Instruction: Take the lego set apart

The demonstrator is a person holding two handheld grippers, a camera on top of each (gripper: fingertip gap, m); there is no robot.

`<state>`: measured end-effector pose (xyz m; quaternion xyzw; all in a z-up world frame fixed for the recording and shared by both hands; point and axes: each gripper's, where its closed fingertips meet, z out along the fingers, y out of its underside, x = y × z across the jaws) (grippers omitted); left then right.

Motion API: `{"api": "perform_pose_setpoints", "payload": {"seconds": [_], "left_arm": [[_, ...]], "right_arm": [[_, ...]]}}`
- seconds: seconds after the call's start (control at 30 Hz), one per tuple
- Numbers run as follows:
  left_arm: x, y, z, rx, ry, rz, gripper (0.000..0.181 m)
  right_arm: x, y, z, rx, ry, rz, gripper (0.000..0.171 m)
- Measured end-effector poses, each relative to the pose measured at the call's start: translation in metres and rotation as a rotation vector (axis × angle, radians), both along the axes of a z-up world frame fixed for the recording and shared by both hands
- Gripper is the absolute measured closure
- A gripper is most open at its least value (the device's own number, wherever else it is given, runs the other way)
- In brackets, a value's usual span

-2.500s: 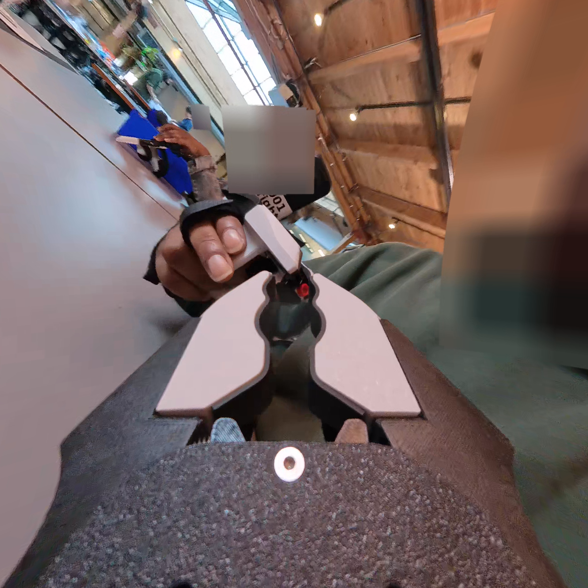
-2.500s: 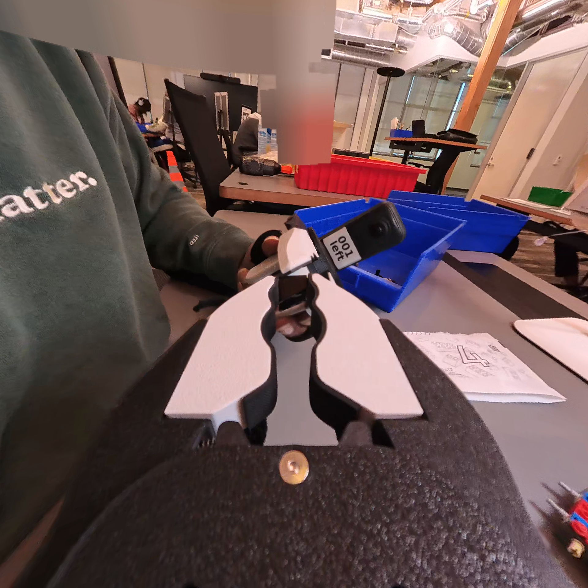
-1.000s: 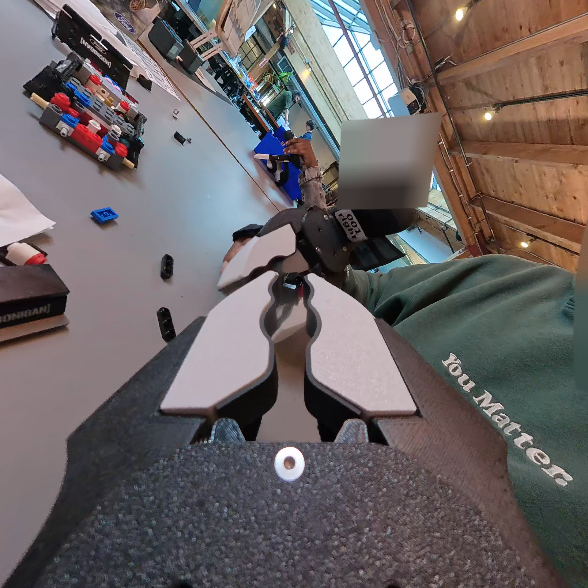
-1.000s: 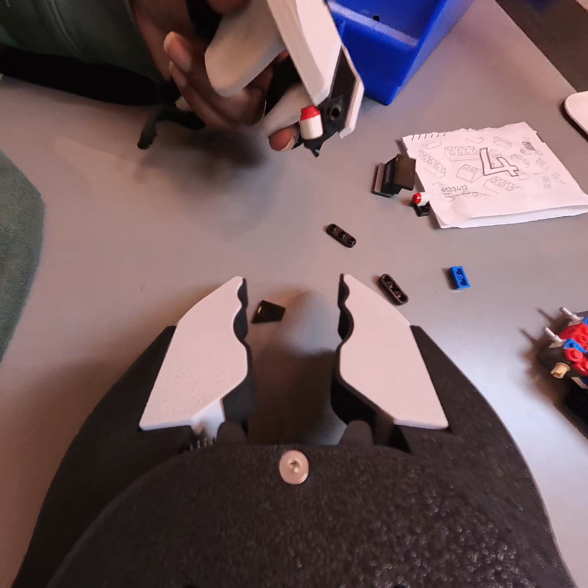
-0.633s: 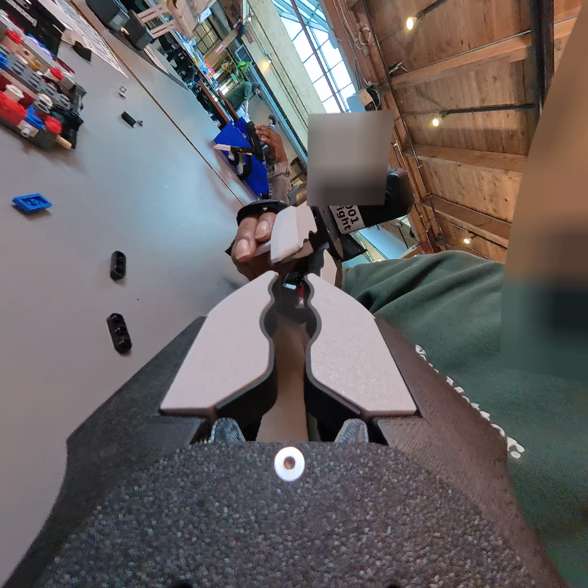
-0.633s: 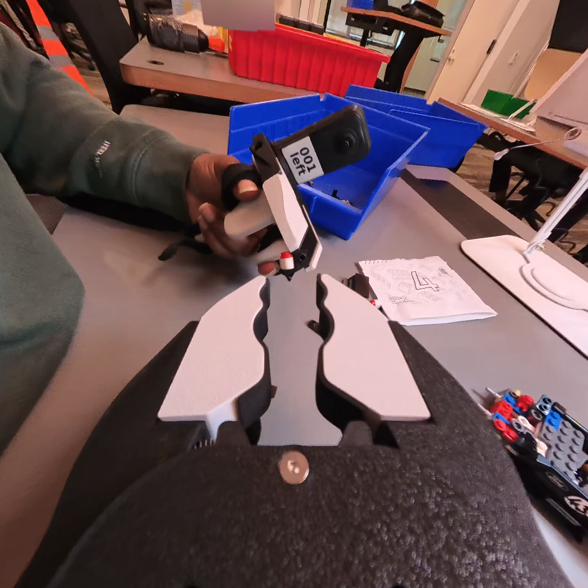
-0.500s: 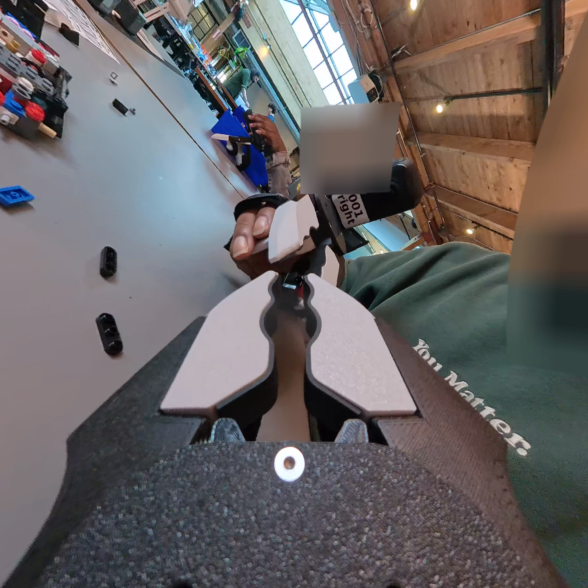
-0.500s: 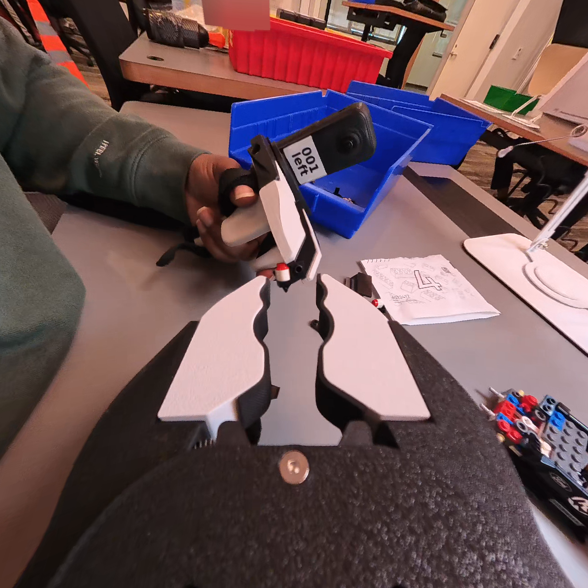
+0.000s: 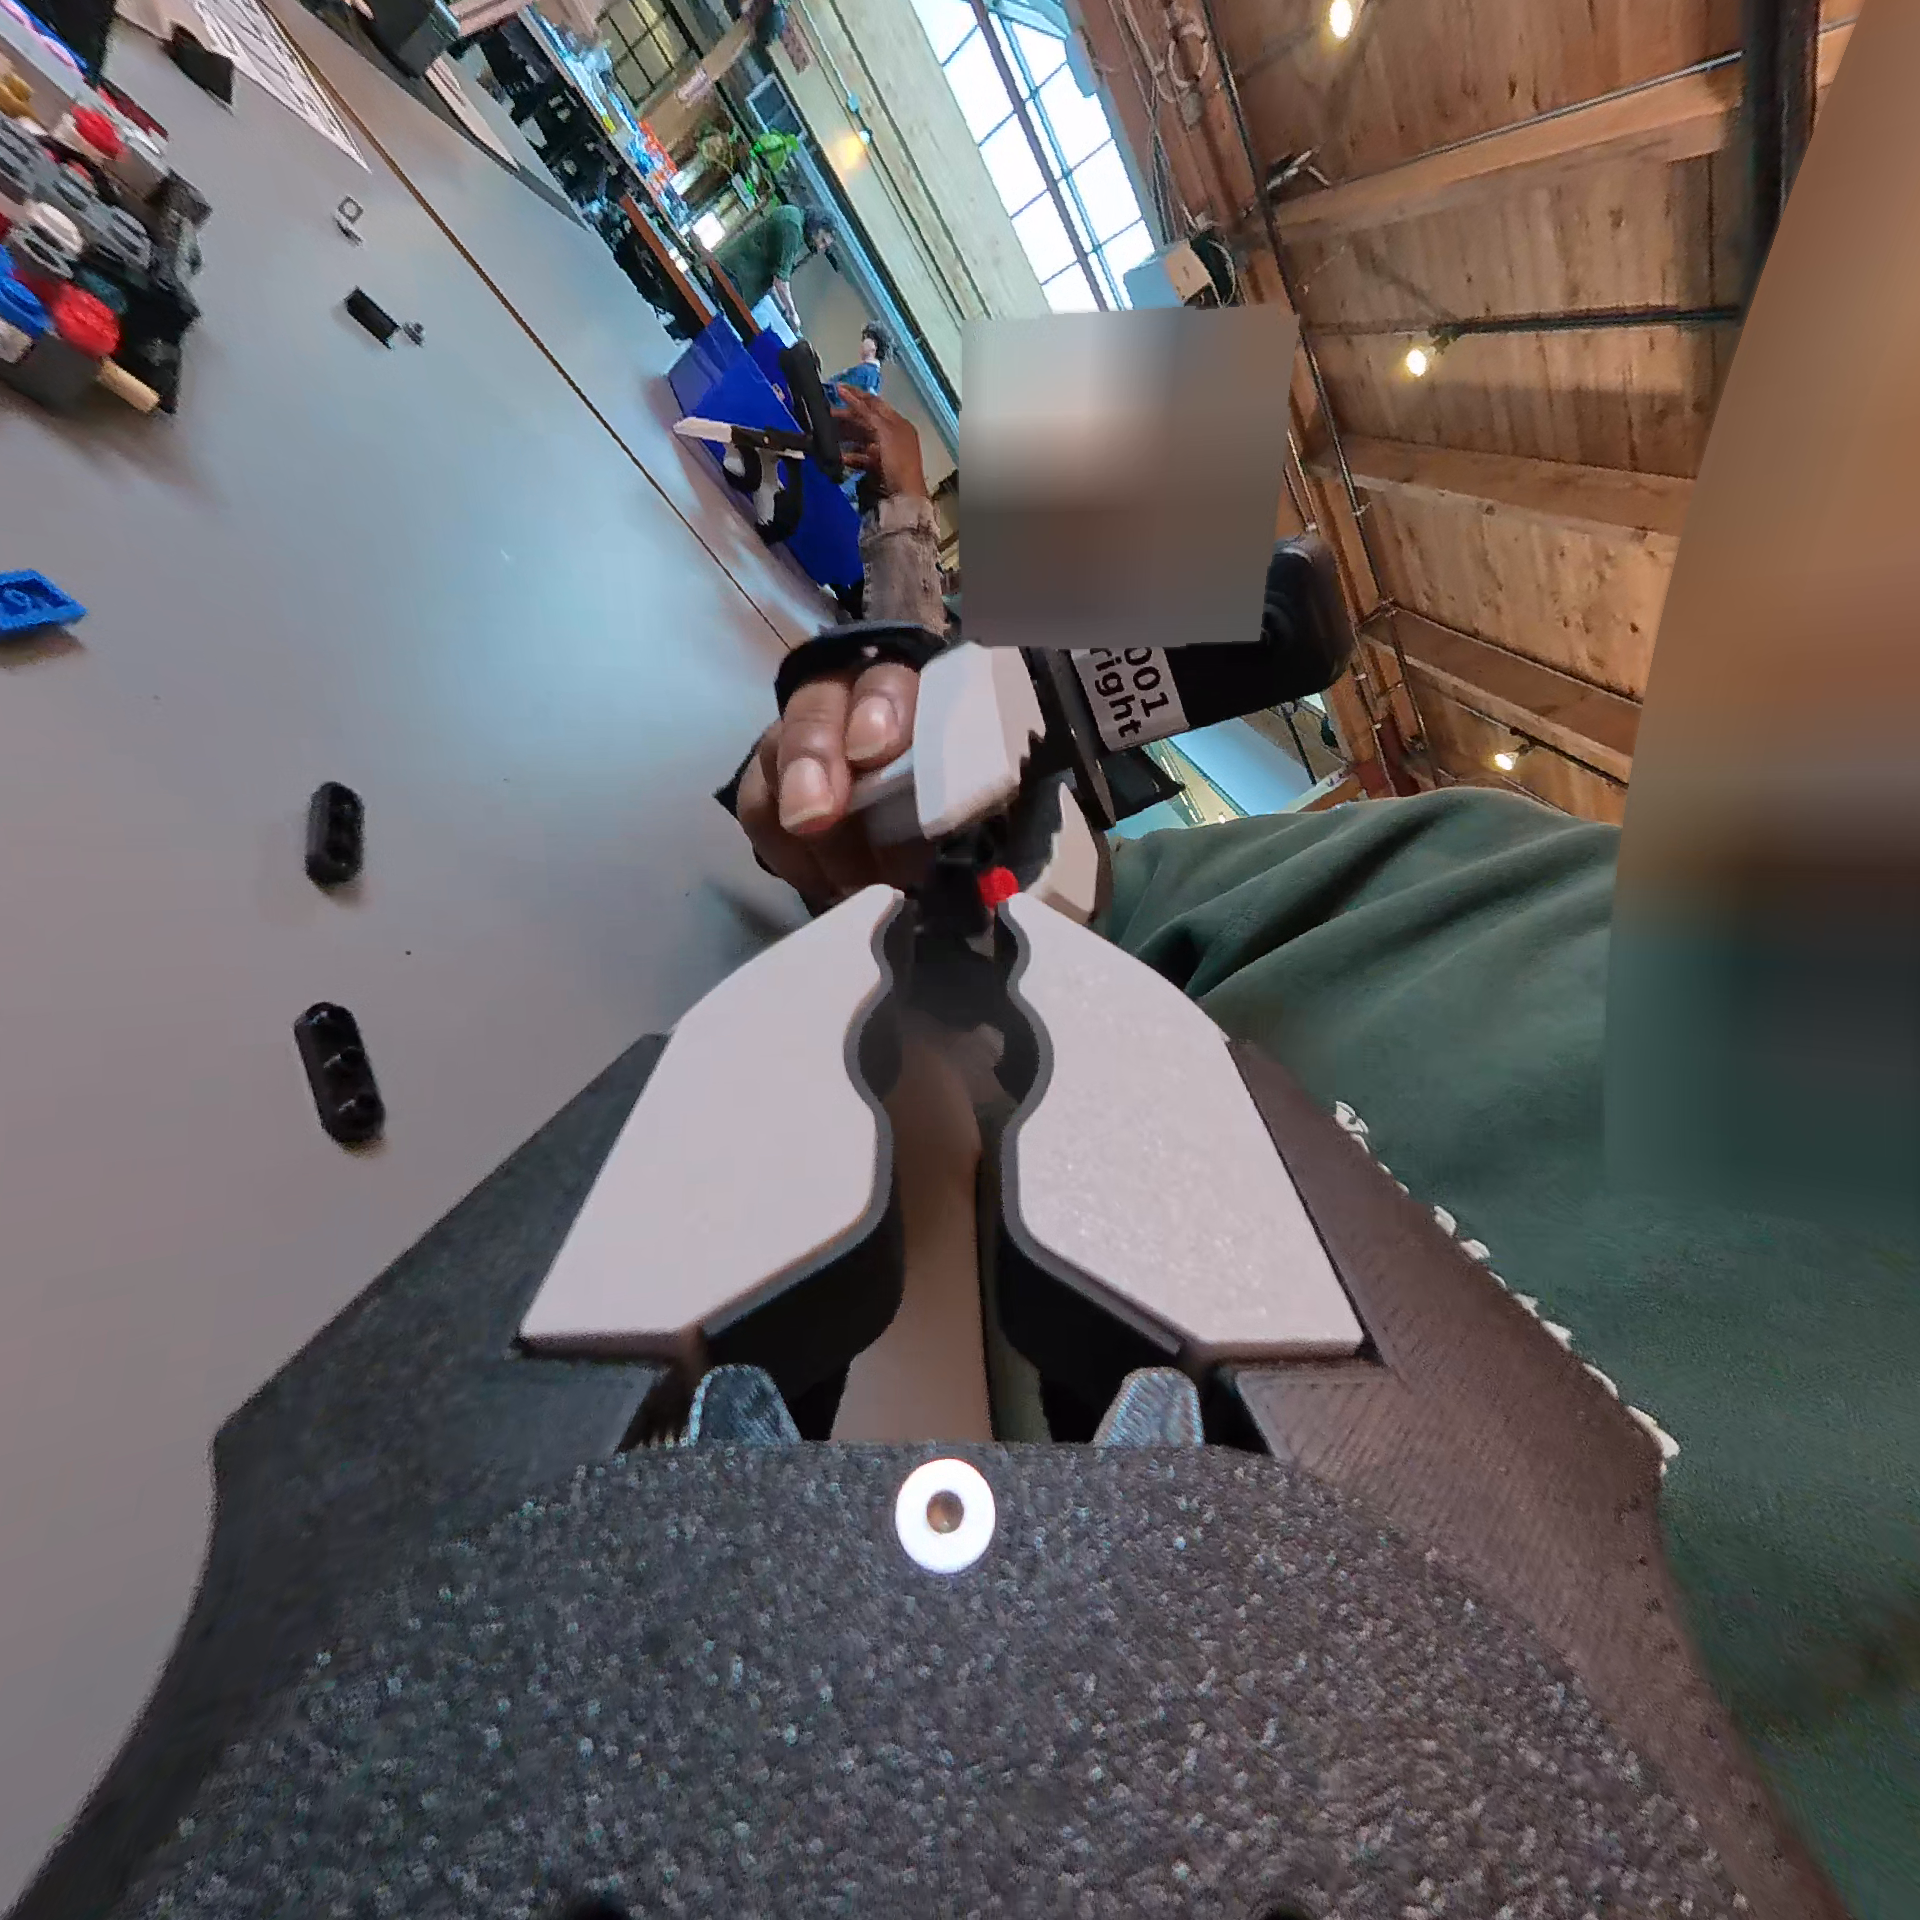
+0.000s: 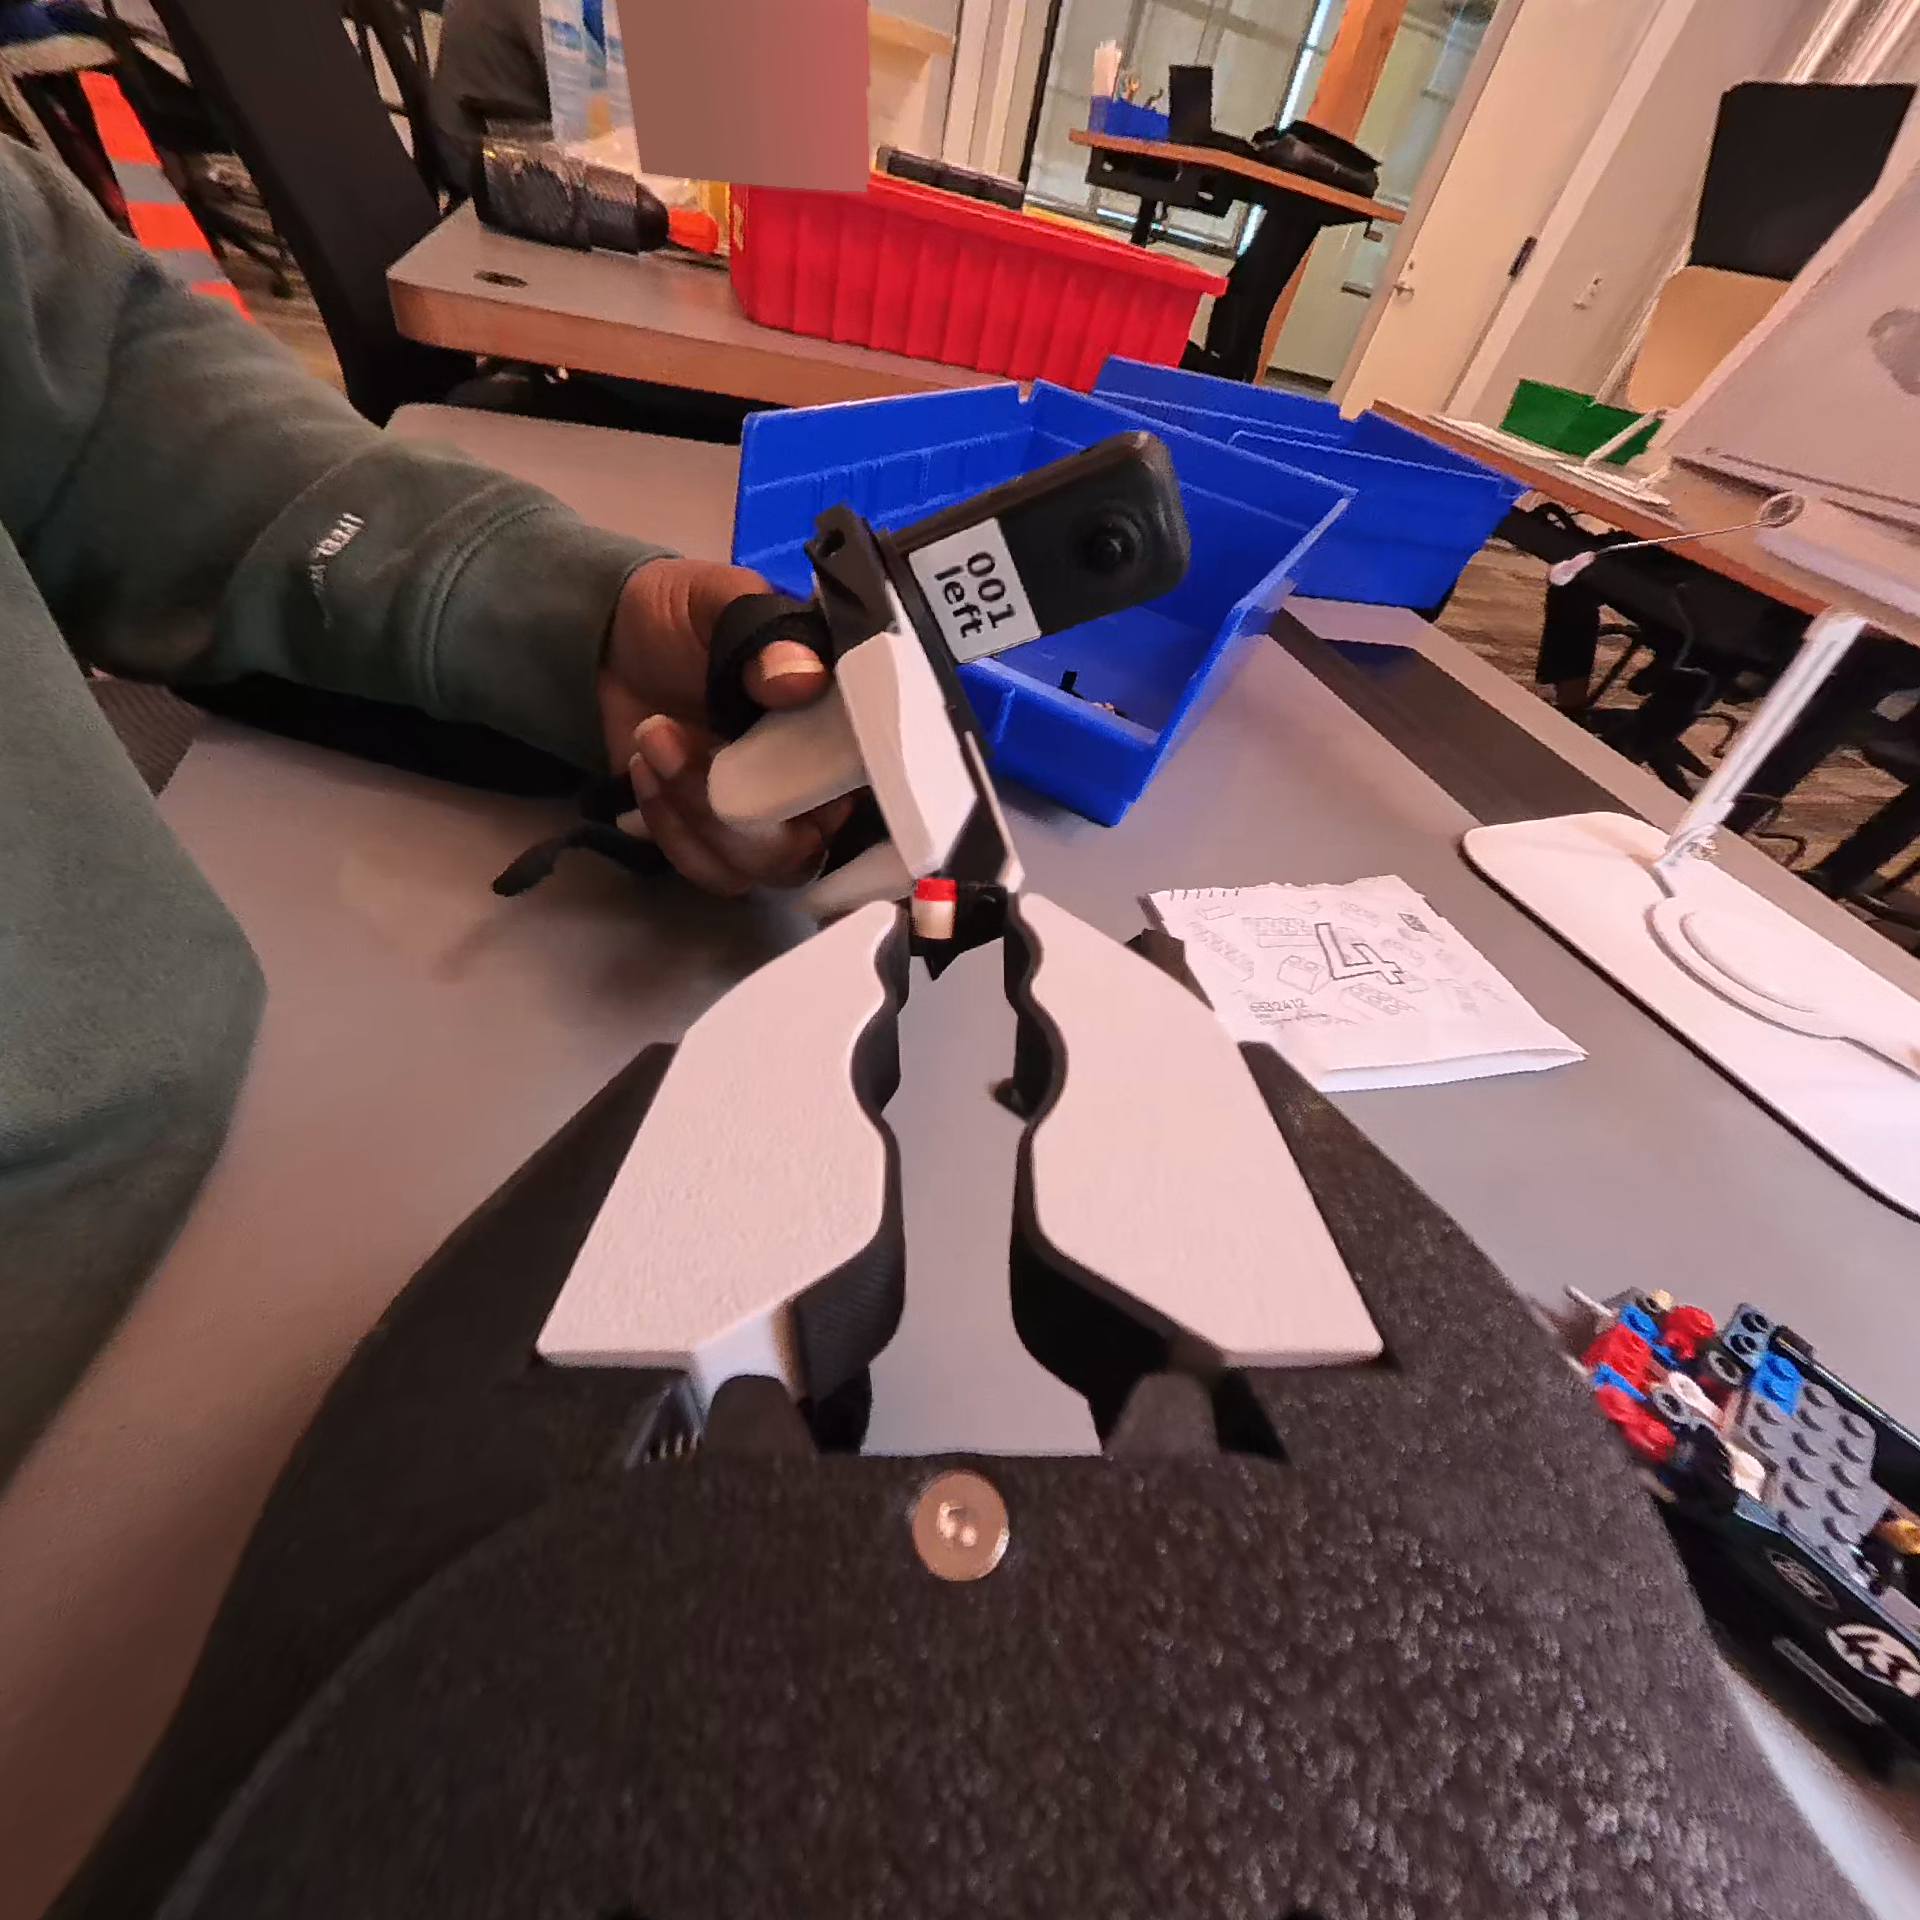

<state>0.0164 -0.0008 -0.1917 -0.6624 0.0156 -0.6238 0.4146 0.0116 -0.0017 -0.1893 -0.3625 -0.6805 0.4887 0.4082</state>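
A small black lego piece with a red and white stud (image 10: 933, 906) is held in the air over the grey table between both grippers. My left gripper (image 9: 951, 912) is shut on its black end; the red stud (image 9: 995, 885) sticks out past the tips. My right gripper (image 10: 956, 916) comes from the opposite side and its fingertips close on the stud end. The left gripper also shows in the right wrist view (image 10: 914, 748), held by a hand. The lego car (image 10: 1766, 1455) sits on the table at the right, also in the left wrist view (image 9: 73, 208).
Two black loose links (image 9: 335, 831) (image 9: 340, 1072) and a blue plate (image 9: 36, 601) lie on the table (image 9: 416, 623). A printed paper bag (image 10: 1361, 977), blue bins (image 10: 1039, 582) and a white lamp base (image 10: 1714, 935) stand beyond. The person's green sleeve (image 10: 364, 582) is at the left. My left and right fingertips are right by each other. Both grippers' tips are roughly 20 centimetres from the lego car (image 10: 1766, 1455).
One second ago my right gripper was open over the table beside a loose black piece. It rose, met the left gripper, and narrowed around the stud end. The left kept its hold.
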Motion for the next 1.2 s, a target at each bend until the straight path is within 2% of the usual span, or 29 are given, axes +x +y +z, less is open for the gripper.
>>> {"api": "perform_pose_setpoints", "payload": {"seconds": [0.27,0.37,0.53,0.8,0.93,1.2], "left_arm": [[0.008,-0.003,-0.002,0.01,0.034,-0.03,0.168],[0.005,-0.005,0.006,0.049,0.016,-0.022,0.181],[0.005,-0.005,-0.001,0.052,0.096,-0.005,0.181],[0.012,-0.014,0.026,0.092,-0.109,-0.082,0.167],[0.018,-0.014,0.023,0.082,-0.096,-0.096,0.164],[0.023,-0.02,0.031,0.094,-0.144,-0.147,0.168]], "right_arm": [[0.001,-0.002,-0.003,0.134,0.041,-0.016,0.154],[0.005,-0.002,0.006,0.083,0.076,0.008,0.155],[0.006,-0.004,0.005,0.024,0.064,0.034,0.155],[0.013,-0.012,0.019,-0.087,0.115,0.114,0.155],[0.014,-0.017,0.02,-0.104,0.123,0.145,0.155],[0.02,-0.025,0.027,-0.163,0.129,0.212,0.155]]}}
